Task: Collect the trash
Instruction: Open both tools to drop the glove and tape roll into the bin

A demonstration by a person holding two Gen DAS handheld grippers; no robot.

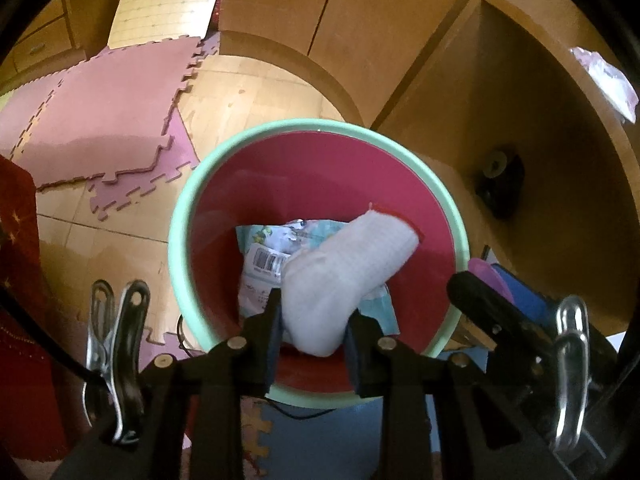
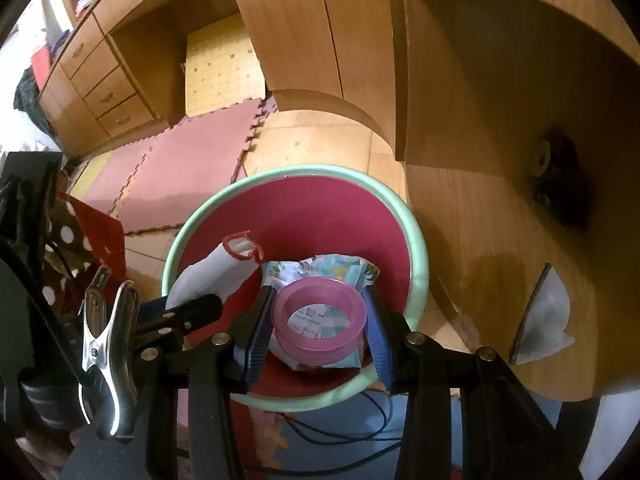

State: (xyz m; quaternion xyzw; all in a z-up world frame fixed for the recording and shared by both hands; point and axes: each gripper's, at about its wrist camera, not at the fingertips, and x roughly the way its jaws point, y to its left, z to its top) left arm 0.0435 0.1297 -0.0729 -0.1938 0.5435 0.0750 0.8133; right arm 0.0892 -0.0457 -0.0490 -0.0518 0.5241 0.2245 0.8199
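Both wrist views look steeply down, close above bin [image 1: 180, 216] [image 2: 416, 240]; share bin, wooden cabinet [image 1: 320, 12] [image 2: 304, 20].

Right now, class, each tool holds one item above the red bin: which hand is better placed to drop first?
Probably the right. Its tool holds the pink ring over the bin's middle; the left tool holds the white sock nearer the rim.

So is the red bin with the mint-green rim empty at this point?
No. A crumpled printed wrapper with a barcode already lies at the bottom of the red bin; the white sock and pink ring are gripper-held above it.
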